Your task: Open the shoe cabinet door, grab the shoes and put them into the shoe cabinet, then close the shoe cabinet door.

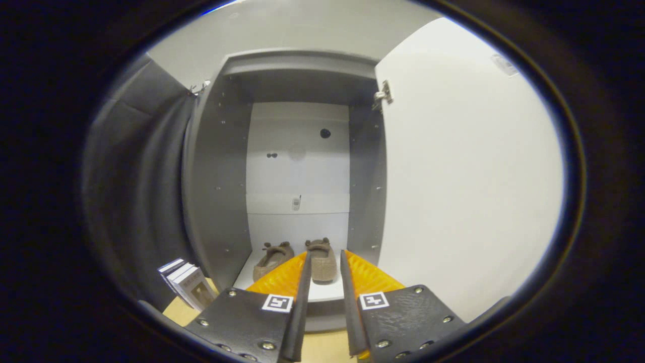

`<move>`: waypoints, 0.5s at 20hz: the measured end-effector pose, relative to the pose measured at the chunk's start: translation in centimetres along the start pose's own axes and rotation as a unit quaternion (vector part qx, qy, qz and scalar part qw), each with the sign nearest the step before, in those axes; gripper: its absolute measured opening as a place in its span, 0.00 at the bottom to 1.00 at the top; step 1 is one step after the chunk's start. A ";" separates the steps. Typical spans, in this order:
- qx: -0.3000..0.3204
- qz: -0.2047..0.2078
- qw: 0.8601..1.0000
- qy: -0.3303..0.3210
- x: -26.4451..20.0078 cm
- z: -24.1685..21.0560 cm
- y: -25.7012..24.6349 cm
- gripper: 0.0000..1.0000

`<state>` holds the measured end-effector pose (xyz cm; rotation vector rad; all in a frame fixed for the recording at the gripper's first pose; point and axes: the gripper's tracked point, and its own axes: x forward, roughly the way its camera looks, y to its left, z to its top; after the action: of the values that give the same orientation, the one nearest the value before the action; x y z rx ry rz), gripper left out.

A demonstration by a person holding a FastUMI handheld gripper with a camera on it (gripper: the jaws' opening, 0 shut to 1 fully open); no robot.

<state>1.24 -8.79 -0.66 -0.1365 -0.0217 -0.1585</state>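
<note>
With the door (468, 176) standing open at right and both shoes (297, 259) sitting on the cabinet (216, 176) floor, the tongs (322, 262) are hanging narrowly parted and empty, leaving only door closing.

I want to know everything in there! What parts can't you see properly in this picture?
- Right shoe: the tongs frame it; whether they touch it is unclear.
- Left shoe: one finger covers part of it.
- Small item on the cabinet's back wall: too small to identify.
- Books beside the cabinet: covers too small to make out.
</note>
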 end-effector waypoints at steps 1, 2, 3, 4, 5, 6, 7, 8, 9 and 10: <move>0.000 0.004 1.000 -0.002 -1.8 0.3 -0.8 0.34; 0.000 0.008 1.000 -0.005 -3.6 0.6 -1.9 0.34; 0.001 0.012 1.000 -0.011 -5.0 1.1 -2.6 0.34; 0.002 0.016 1.000 -0.017 -6.3 1.4 -3.7 0.34; 0.004 0.022 1.000 -0.022 -7.9 1.8 -4.5 0.34; 0.006 0.028 0.999 -0.025 -9.6 2.0 -5.3 0.34; 0.007 0.034 0.999 -0.028 -11.1 2.2 -6.1 0.34; 0.008 0.039 0.999 -0.032 -12.6 2.4 -6.9 0.34; 0.009 0.044 0.998 -0.035 -13.9 2.7 -7.7 0.34; 0.008 0.047 0.998 -0.038 -15.2 2.9 -8.6 0.34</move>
<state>-15.14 -14.40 2.90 -0.1264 -0.0928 -0.0590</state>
